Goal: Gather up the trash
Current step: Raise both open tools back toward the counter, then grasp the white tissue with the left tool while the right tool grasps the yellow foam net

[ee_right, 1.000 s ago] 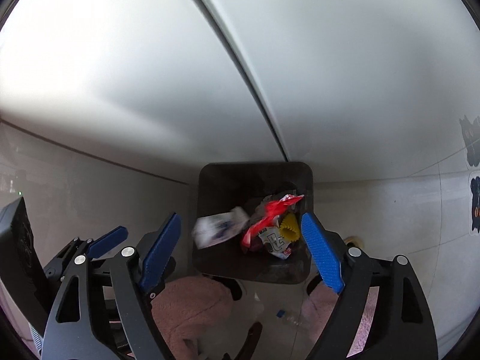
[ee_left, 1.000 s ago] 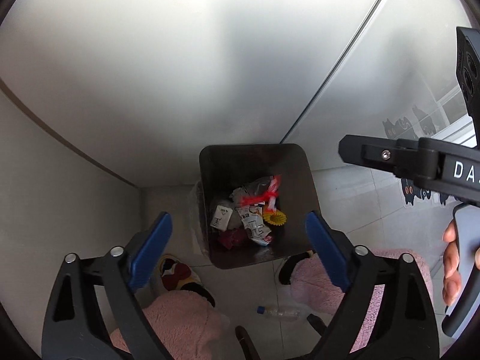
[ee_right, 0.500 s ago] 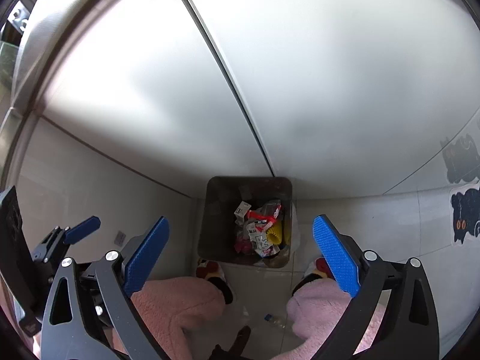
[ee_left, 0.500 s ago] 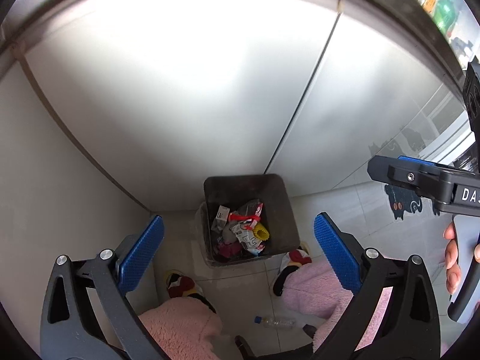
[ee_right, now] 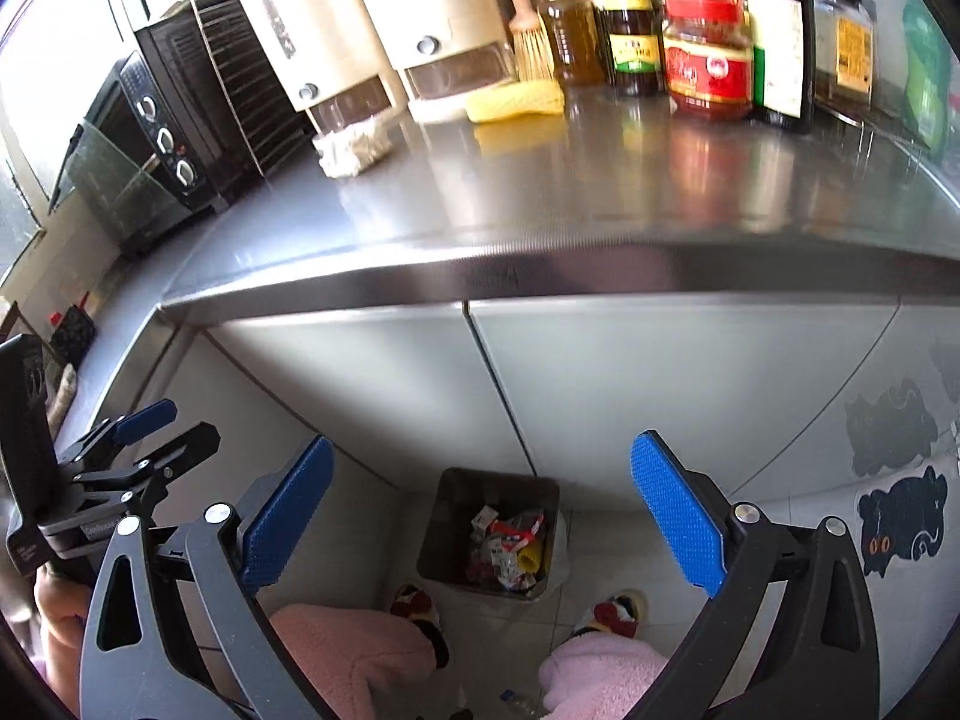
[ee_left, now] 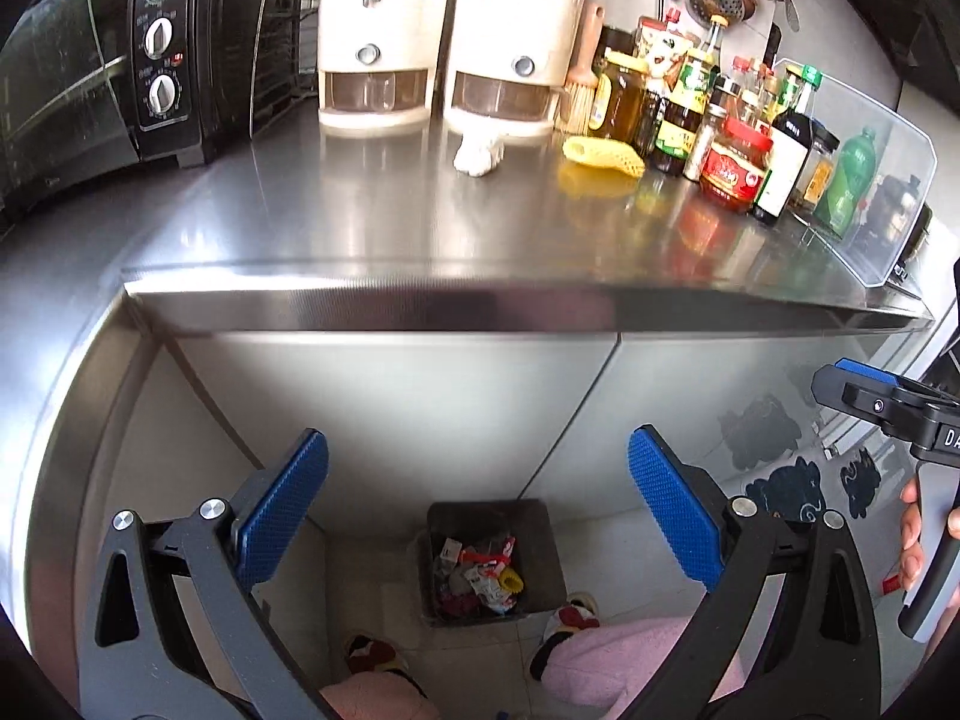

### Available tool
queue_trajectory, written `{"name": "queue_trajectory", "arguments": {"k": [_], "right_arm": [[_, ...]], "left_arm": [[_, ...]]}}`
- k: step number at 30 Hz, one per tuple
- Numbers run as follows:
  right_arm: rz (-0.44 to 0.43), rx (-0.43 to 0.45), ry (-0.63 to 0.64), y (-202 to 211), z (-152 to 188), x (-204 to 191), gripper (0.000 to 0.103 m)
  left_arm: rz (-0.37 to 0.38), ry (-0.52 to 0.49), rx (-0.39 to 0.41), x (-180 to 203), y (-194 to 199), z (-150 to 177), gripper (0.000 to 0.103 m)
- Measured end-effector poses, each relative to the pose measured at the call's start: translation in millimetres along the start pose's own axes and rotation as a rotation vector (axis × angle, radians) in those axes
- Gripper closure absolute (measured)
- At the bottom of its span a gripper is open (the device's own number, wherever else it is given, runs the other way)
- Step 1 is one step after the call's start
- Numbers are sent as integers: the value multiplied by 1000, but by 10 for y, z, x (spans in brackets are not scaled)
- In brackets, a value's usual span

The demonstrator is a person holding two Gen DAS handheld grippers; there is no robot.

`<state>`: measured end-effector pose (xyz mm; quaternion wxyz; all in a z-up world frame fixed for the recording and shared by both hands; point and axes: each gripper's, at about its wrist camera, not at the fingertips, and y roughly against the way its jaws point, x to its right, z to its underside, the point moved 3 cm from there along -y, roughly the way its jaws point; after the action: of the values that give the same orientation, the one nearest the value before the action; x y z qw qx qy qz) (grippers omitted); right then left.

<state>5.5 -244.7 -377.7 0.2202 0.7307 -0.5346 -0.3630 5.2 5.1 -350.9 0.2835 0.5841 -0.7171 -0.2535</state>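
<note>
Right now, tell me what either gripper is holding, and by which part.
Nothing is held. The left gripper and the right gripper both stand wide open with nothing between the pads, high above the trash bin on the floor.

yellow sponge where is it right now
The yellow sponge lies on the steel counter, right of the white dispensers and just in front of the brush and oil bottles.
</note>
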Motion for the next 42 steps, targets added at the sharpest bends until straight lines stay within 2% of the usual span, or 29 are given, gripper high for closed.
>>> {"name": "queue_trajectory", "arguments": {"k": [4, 7, 13, 19, 25, 29, 31, 33, 35, 37, 40, 42], "right_arm": [[0, 43, 9, 132, -361, -35, 3], [16, 65, 37, 158, -651, -97, 3], [45, 83, 79, 69, -1256, -157, 3], [71, 58, 49, -337, -1813, -33, 3], [126, 24, 32, -849, -2215, 109, 6], [107, 17, 13, -1092, -2389, 135, 14], [95, 14, 5, -1197, -2456, 143, 20], [80, 1, -4, -1306, -2515, 150, 29], [70, -20, -14, -1424, -2553, 171, 35], [59, -46, -26, -1541, -2576, 196, 36], [88, -82, -20, -1699, -2581, 228, 39], [86, -102, -18, -1779, -2564, 247, 47]], "left_arm": [[5, -5, 42, 17, 110, -389, 8], [-20, -47, 64, 86, 75, -632, 8], [-35, -62, 72, 141, -187, -1131, 8], [-33, -71, 35, 176, -603, -1555, 8], [-56, -60, -14, 85, -1059, -1831, 8], [-16, -19, -23, -6, -1288, -1979, 8], [-7, -16, -34, -19, -1399, -2017, 10], [3, -19, -50, -15, -1502, -2035, 18], [12, -21, -75, -12, -1605, -2042, 21], [19, -22, -91, -8, -1689, -2039, 25], [39, -19, -126, -3, -1809, -2024, 38], [41, -27, -137, 9, -1865, -2013, 45]]}}
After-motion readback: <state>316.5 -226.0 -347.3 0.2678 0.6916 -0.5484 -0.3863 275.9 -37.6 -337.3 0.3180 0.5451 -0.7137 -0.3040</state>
